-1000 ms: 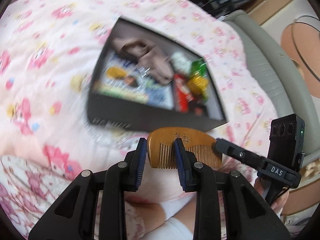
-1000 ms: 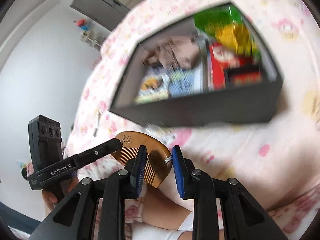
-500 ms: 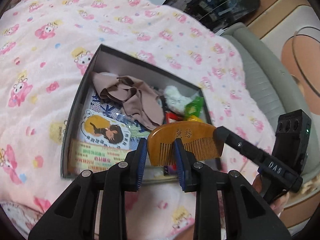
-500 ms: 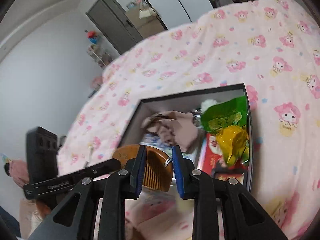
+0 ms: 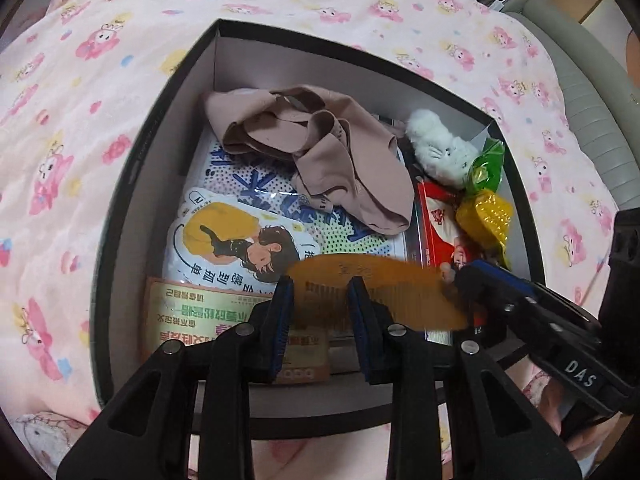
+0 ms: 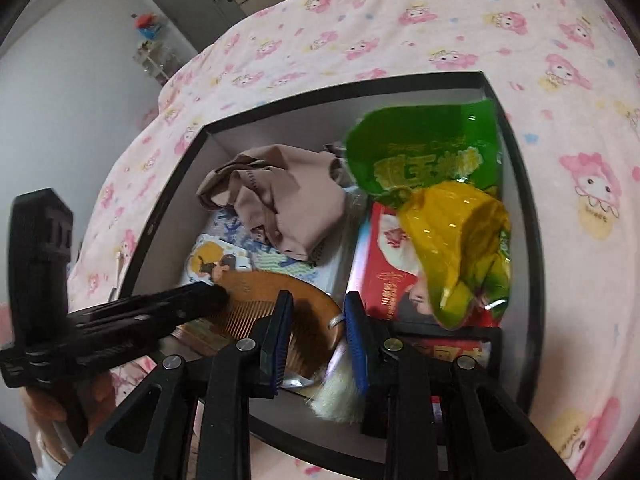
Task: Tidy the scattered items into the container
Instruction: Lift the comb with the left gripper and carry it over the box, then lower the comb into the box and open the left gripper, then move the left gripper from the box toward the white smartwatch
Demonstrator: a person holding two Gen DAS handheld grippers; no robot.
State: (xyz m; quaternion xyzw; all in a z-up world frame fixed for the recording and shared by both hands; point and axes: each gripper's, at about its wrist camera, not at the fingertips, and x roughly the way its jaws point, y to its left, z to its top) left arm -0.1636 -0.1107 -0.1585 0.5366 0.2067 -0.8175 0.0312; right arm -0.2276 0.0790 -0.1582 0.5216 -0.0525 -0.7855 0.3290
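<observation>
The left hand-held gripper [image 5: 318, 304] pinches a curved amber wooden comb [image 5: 372, 296] between its blue pads, teeth toward the camera. The right hand-held gripper [image 6: 316, 328] grips the same comb [image 6: 272, 308] at its other end, its pads closed across the teeth beside a small metal ring. Both hold the comb just above the near end of a black rectangular cardboard box [image 5: 120, 216] with pale inner walls, which sits on a bed under a pink cartoon-print quilt [image 5: 80, 80]. Directly beyond the left gripper's fingers, flat printed packets [image 5: 236, 236] with a cartoon figure line the box floor. Farther ahead lies a crumpled dusty-pink cloth [image 5: 320, 152]. To the right of it are a white fluffy toy [image 5: 440, 148], a green and yellow crinkly snack bag [image 6: 436, 184] and a red printed packet [image 6: 392, 264] under the bag. A grey padded bed edge [image 5: 592, 120] runs beyond the quilt, far right of the left gripper
</observation>
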